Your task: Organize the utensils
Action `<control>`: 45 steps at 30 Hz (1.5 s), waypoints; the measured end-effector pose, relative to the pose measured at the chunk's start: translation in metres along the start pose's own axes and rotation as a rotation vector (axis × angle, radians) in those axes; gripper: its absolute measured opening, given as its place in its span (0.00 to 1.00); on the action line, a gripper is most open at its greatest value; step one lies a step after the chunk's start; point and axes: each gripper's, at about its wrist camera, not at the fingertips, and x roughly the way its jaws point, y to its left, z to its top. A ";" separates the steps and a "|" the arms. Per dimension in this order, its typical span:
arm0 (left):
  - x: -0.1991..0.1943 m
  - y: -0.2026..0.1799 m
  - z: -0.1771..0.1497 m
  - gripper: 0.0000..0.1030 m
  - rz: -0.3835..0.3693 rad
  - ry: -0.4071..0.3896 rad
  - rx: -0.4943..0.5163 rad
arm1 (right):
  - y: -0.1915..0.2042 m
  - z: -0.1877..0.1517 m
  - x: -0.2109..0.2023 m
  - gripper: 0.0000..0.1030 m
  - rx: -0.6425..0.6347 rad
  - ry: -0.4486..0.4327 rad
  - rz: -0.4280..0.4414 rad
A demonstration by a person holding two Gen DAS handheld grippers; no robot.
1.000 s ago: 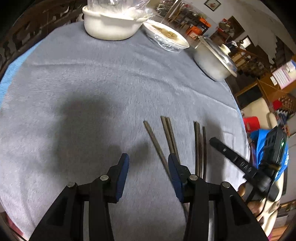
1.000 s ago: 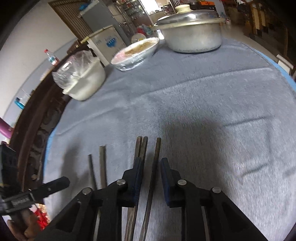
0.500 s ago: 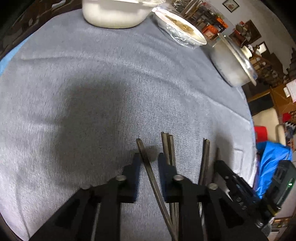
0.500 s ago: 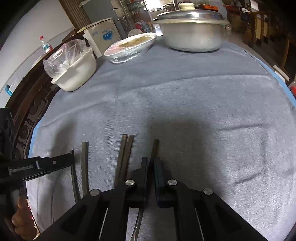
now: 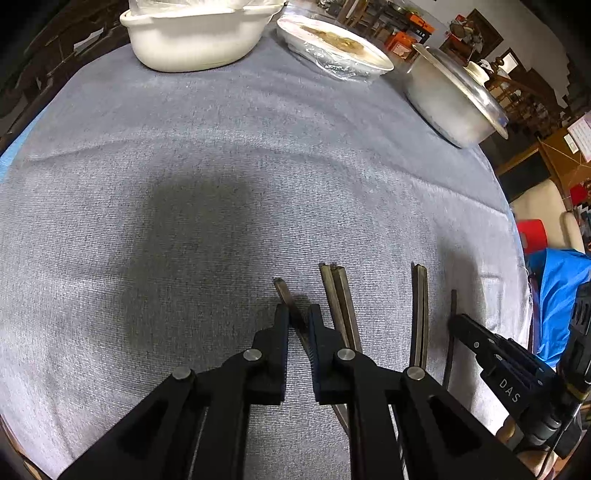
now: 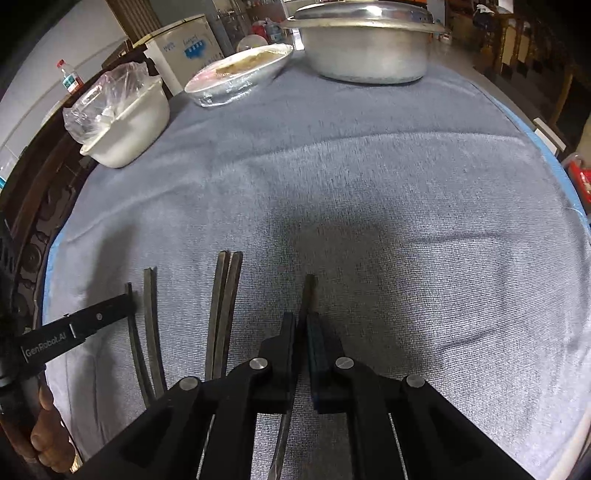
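Several dark chopsticks lie on the grey cloth. In the left wrist view my left gripper (image 5: 298, 314) is nearly shut around a single chopstick (image 5: 286, 295) that slants between its pads. A close pair (image 5: 338, 295) and another pair (image 5: 420, 306) lie to its right. The other gripper's black finger (image 5: 476, 341) shows at the far right. In the right wrist view my right gripper (image 6: 303, 321) is shut on a single chopstick (image 6: 308, 291). A pair (image 6: 225, 295) and two loose chopsticks (image 6: 149, 314) lie to the left.
A white bowl with a plastic bag (image 5: 195, 33), a wrapped dish of food (image 5: 332, 44) and a lidded metal pot (image 5: 454, 99) stand along the far edge of the table (image 5: 184, 147). The cloth's right edge drops off near a blue bag (image 5: 561, 288).
My left gripper has moved right over the single chopstick and closed from wide open to nearly shut. My right gripper has closed on its chopstick.
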 end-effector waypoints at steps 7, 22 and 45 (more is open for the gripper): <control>0.006 -0.018 -0.002 0.10 0.064 -0.062 0.057 | -0.001 -0.005 -0.001 0.08 -0.031 -0.017 -0.002; 0.002 -0.010 -0.018 0.05 0.010 -0.094 0.090 | -0.001 -0.014 -0.006 0.06 -0.045 -0.059 0.003; -0.185 -0.035 -0.125 0.05 -0.067 -0.546 0.191 | -0.009 -0.117 -0.186 0.06 -0.037 -0.538 0.173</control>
